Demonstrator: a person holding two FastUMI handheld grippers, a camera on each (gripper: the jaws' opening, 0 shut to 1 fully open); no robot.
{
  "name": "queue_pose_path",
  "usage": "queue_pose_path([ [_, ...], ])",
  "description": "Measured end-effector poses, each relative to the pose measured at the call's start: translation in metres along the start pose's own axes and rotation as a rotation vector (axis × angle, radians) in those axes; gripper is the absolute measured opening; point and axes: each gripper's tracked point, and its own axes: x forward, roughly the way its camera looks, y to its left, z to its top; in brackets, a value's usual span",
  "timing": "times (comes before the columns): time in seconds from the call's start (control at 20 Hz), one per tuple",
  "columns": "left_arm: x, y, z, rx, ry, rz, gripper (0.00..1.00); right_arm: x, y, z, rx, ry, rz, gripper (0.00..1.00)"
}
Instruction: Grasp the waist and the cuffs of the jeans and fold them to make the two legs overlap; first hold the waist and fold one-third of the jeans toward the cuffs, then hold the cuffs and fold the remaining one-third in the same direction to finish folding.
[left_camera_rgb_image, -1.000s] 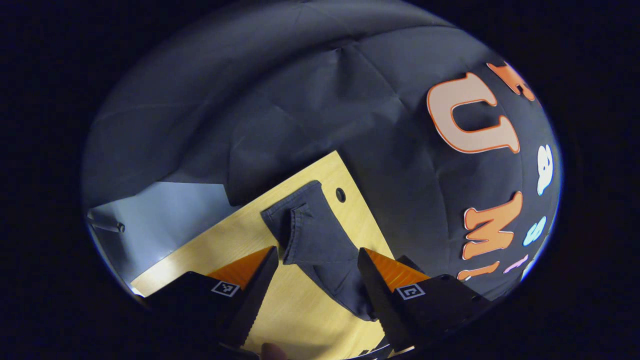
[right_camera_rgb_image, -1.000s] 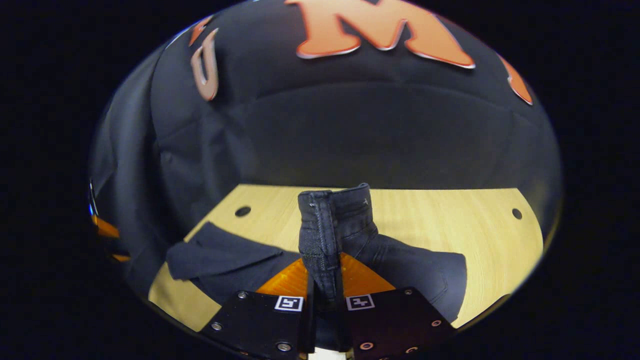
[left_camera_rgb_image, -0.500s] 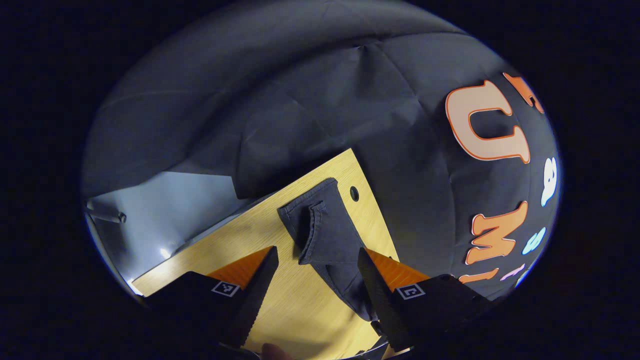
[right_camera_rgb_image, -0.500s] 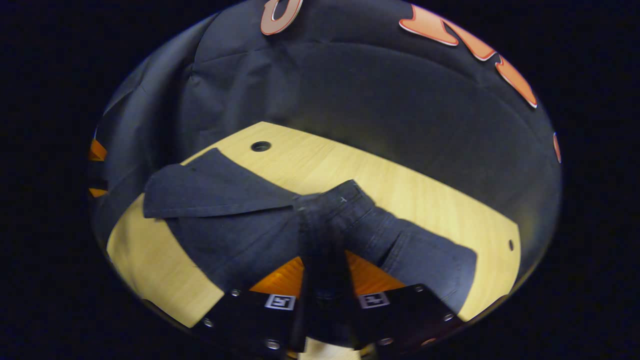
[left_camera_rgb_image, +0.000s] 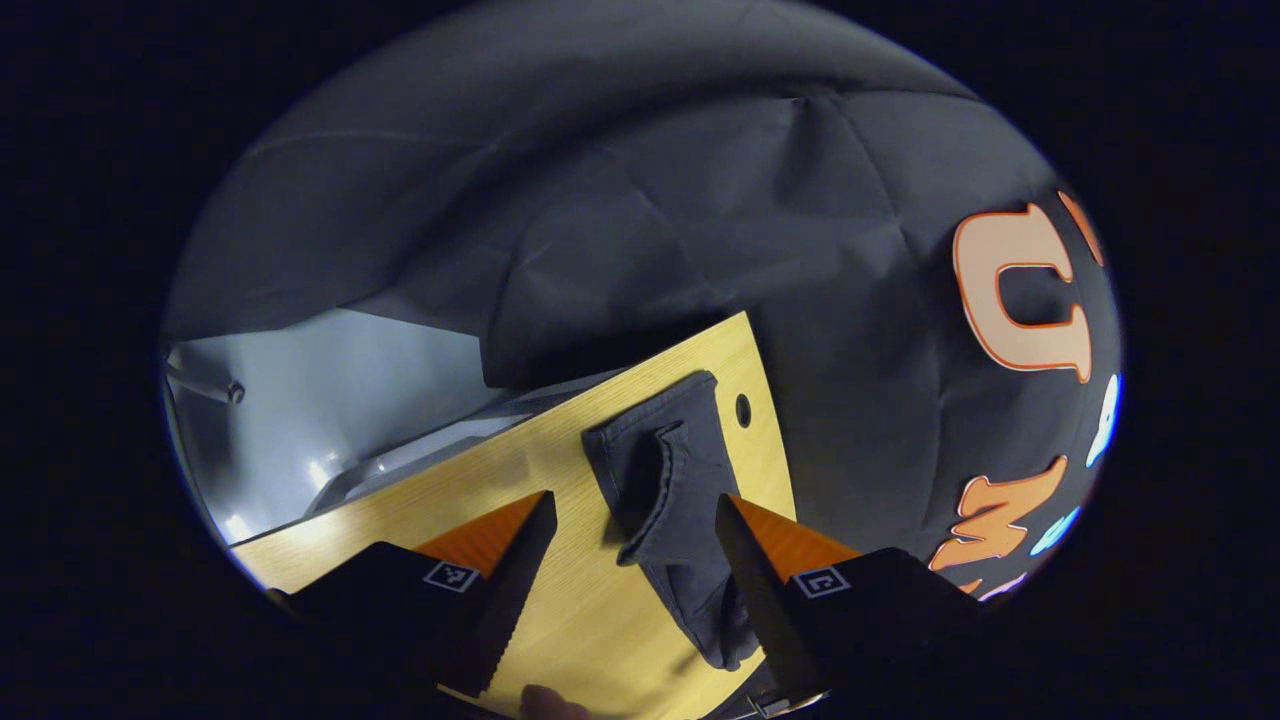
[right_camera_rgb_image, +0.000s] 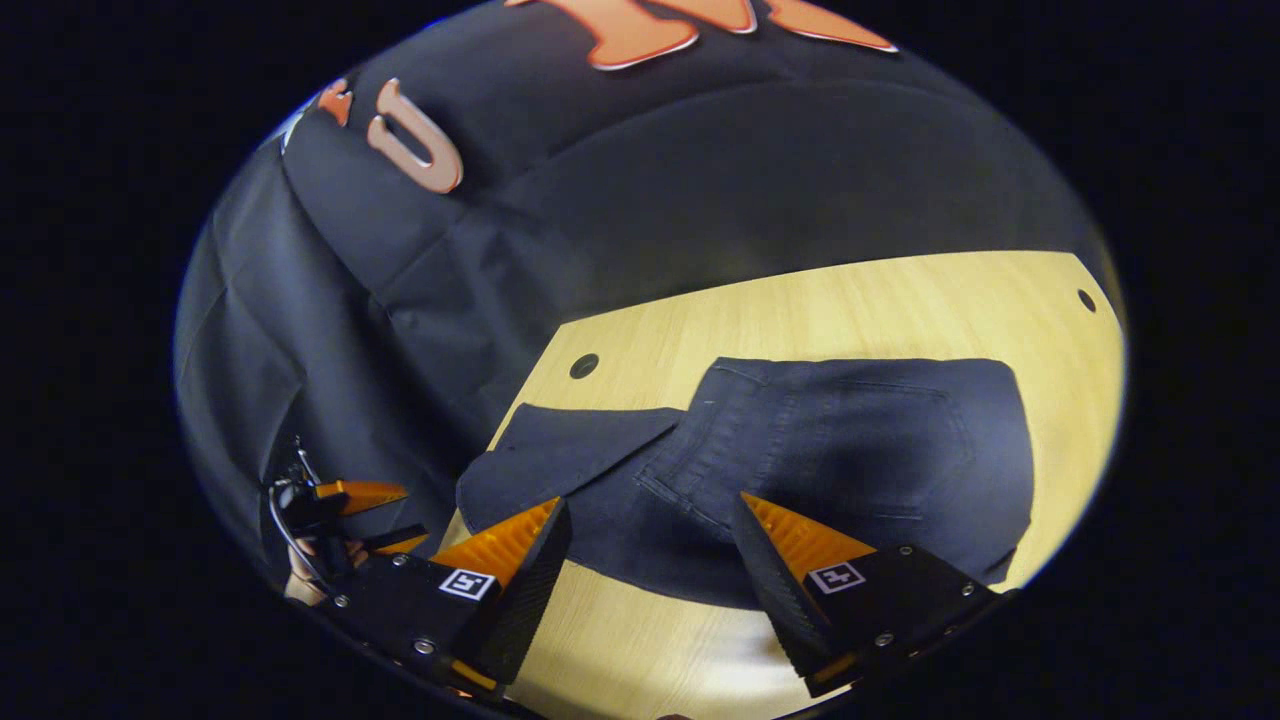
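Both tools, right (right_camera_rgb_image: 650, 540) and left (left_camera_rgb_image: 635, 535), spread over jeans (right_camera_rgb_image: 850, 450) on the table (right_camera_rgb_image: 850, 300).

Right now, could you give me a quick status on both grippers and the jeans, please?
Right gripper open, above the jeans. Left gripper open over the cuffs. Waist folded over, flat on the table. Nothing in the way.

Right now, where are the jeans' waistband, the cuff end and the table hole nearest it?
waistband (right_camera_rgb_image: 700, 440), right gripper view, on the folded-over band's middle.
cuff end (left_camera_rgb_image: 650, 425), left gripper view, on the hem's far edge.
table hole (left_camera_rgb_image: 743, 409), left gripper view, on the dark opening.
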Motion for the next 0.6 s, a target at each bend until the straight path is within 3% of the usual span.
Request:
queue_pose_path([
  [0.25,0.050,0.015,0.031,0.086,-0.052,0.058,0.98,-0.008,-0.016,-0.003,0.139,-0.021,-0.033,0.98],
  [0.5,0.081,0.002,0.034,0.093,-0.063,0.002,0.96,-0.026,-0.040,0.006,0.211,-0.043,-0.095,0.98],
  [0.6,0.084,-0.003,0.030,0.069,-0.041,-0.021,0.97,-0.026,-0.037,0.006,0.236,-0.049,-0.087,0.98],
])
